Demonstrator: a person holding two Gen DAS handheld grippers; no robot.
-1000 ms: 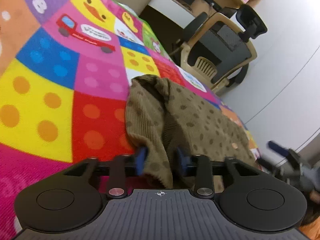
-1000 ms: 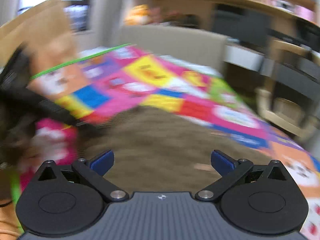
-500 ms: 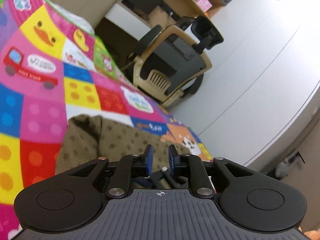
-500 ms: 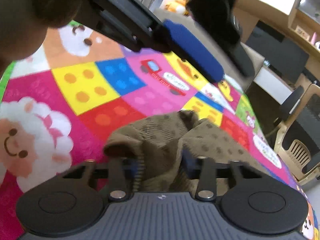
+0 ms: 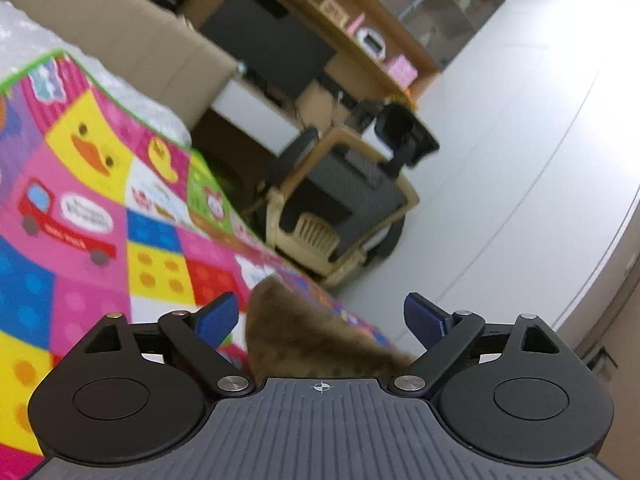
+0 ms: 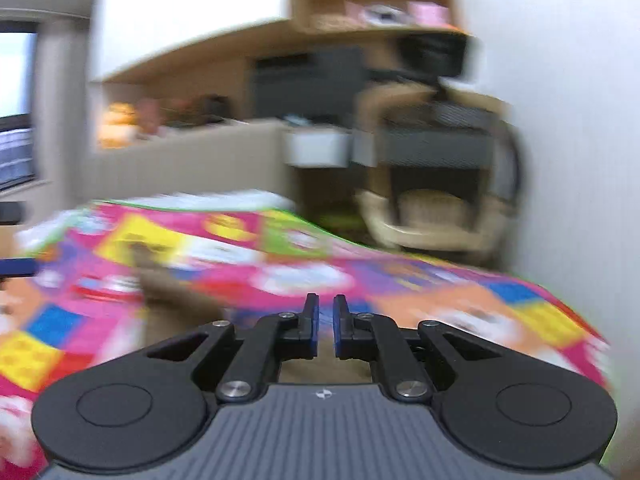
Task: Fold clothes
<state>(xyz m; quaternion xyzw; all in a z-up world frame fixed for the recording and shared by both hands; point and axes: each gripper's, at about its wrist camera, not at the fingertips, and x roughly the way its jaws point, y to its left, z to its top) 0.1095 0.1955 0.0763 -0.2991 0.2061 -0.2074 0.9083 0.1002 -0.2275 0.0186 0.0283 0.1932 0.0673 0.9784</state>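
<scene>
1. A soft, light brown dotted knit garment (image 5: 304,332) was pictured lying on a bright patchwork play mat (image 5: 80,200).
2. The left tongs (image 5: 320,316) were opening, nothing pinched.
3. The right tongs (image 6: 326,322) were drawn together; any cloth held could not be told.
4. A hem or corner was judged the best hold.

A bright play mat (image 5: 80,208) with ducks, a red truck and dotted squares covers the bed. Past its far edge stands a tan chair (image 5: 340,208) with a black headrest. Behind the chair is a long wooden shelf (image 5: 360,40) with a pink box (image 5: 402,69) on it. The floor (image 5: 500,180) is pale grey.
</scene>
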